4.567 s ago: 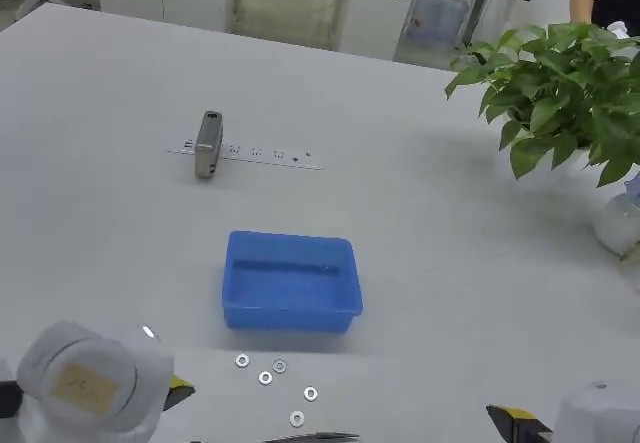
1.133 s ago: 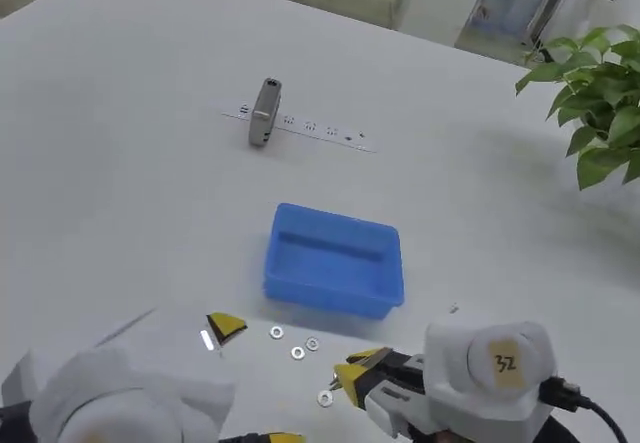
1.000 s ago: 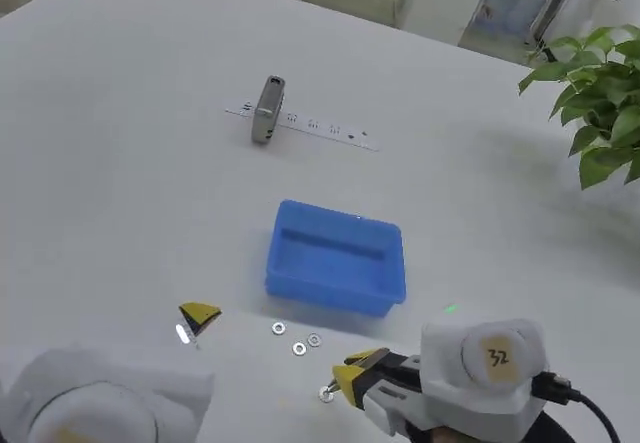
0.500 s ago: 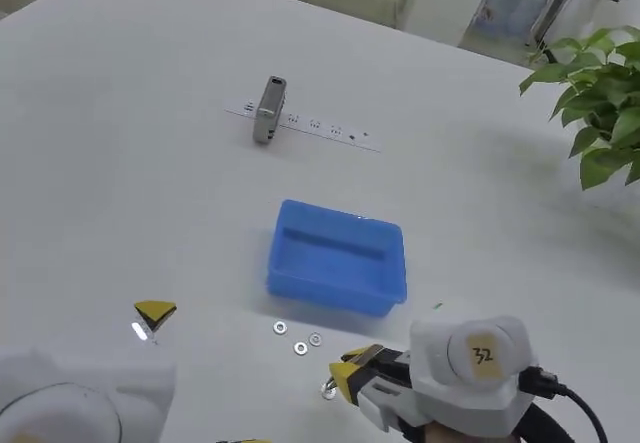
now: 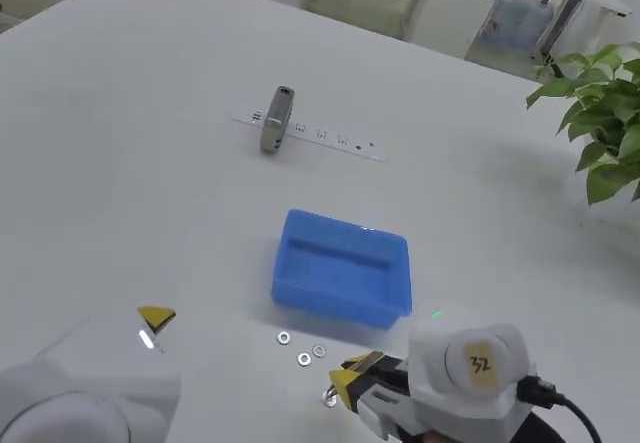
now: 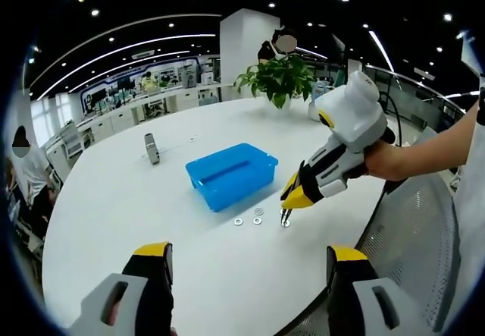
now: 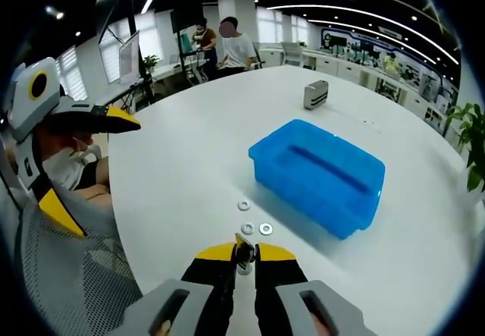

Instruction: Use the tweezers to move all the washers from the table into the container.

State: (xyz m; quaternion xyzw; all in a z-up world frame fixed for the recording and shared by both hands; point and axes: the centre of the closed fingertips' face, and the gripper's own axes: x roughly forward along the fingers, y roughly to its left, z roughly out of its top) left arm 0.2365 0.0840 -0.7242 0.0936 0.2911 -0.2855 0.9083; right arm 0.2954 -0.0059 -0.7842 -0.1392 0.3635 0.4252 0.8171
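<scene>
Over the last second the left gripper (image 6: 250, 251) has drawn off to the left. Its yellow tip stood close beside the washers (image 5: 304, 359) and is now at the lower left of the head view, well apart from them. The right gripper (image 5: 350, 376) has kept its place low and right of centre.

In the left gripper view, the left gripper's jaws stand wide apart at the bottom of the frame, over the near edge of the white table (image 5: 120, 163). In the right gripper view, the right gripper's jaws are drawn narrow and pinch the tweezers (image 7: 239, 246), a slim dark metal piece rising between the yellow tips.

Three washers lie in a loose cluster on the table, just below the front wall of the blue container (image 5: 340, 308) in the head view. A fourth washer (image 5: 330, 399) sits lower in the frame, right at the tips of the right gripper. Whether the tweezers grip it or only touch it cannot be told.

The container stands at the centre of the head view. Above it are a grey block (image 5: 277, 120) and a strip of sockets (image 5: 325, 138) set into the table. A green plant (image 5: 600, 113) is at the right edge.
</scene>
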